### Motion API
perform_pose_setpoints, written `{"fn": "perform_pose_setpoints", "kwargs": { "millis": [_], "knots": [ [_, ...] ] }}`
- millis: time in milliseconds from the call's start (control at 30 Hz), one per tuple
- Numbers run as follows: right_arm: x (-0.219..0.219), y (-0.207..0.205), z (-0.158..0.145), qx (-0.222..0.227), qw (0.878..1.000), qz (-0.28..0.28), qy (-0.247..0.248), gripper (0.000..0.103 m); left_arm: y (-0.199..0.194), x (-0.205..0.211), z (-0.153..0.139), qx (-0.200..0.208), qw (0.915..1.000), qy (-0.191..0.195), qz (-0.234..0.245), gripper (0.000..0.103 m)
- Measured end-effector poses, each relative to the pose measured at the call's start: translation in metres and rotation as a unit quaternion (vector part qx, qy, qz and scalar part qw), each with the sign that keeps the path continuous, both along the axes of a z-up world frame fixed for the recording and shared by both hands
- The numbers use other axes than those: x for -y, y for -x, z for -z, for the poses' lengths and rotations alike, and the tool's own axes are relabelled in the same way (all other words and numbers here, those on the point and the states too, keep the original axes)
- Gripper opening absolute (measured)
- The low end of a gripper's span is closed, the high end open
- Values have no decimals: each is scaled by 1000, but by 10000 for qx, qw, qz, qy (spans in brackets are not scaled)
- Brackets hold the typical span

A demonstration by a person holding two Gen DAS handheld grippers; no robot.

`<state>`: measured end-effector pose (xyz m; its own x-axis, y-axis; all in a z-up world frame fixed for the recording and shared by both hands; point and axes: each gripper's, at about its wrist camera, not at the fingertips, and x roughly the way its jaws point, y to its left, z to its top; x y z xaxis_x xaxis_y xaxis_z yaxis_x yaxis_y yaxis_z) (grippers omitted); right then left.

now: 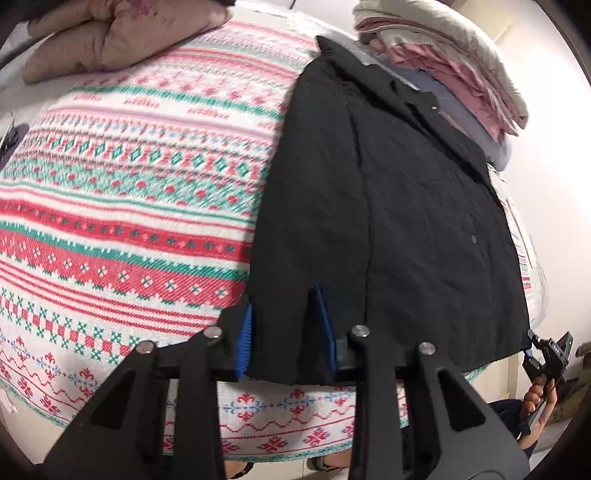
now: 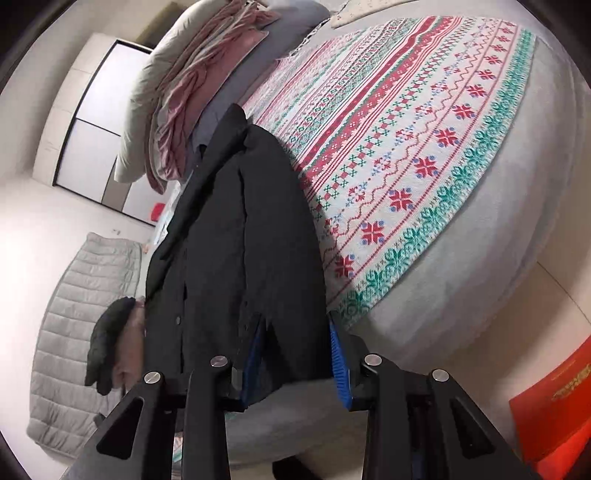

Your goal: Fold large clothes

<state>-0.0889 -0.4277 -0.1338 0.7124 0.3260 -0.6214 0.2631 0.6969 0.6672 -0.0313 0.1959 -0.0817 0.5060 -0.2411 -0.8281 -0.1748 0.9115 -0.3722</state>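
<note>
A large black quilted jacket (image 1: 388,206) lies lengthwise on the patterned bedspread (image 1: 129,192), collar at the far end, hem at the near edge. My left gripper (image 1: 286,328) has its blue pads around the hem's left corner, the cloth between them. In the right wrist view the jacket (image 2: 229,240) runs away from me, and my right gripper (image 2: 299,354) has its blue pads around the hem's other corner. The right gripper also shows in the left wrist view (image 1: 546,354), held by a hand at the hem's right corner.
A stack of folded pink and grey bedding (image 1: 443,59) sits beyond the collar. A brownish pillow (image 1: 118,33) lies at the far left. A grey quilted mat (image 2: 81,317) lies on the floor by the bed. A red box (image 2: 554,406) stands at the lower right.
</note>
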Motion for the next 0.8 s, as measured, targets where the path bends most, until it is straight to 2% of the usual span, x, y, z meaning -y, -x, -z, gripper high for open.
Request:
{"fn": "perform_pose_setpoints", "kwargs": {
  "millis": [100,233,333,367,400,433,467,533,600,800],
  "knots": [
    [1,-4,8,-276,9996,43,2,36,4,-4,1,-11,9999,131,-93,34],
    [-1,-2,9,-286,9996,-55,-11,37,8,2,3,18,9999,88,-65,34],
    [-5,-4,13,-453,9989,-120,87,41,10,9,5,92,9999,-37,-94,34],
    [-8,-4,13,-436,9988,-103,190,41,11,12,5,125,9998,-106,-100,27],
    [-11,-3,10,-373,9986,-70,357,37,11,13,4,144,9998,-134,-94,17],
    [-14,-1,6,-276,9984,-66,486,34,12,13,2,171,9998,-109,-90,16],
    [-17,1,3,-136,9983,-49,570,26,14,12,0,216,9996,-80,-137,15],
    [-21,9,-6,164,9973,2,715,25,14,13,-1,258,9995,-36,-171,15],
    [-22,9,-8,219,9975,-53,672,25,14,13,2,213,9996,13,-195,17],
    [-9,-3,8,-147,9993,197,294,34,9,13,7,167,9993,100,-309,23]
  ]
}}
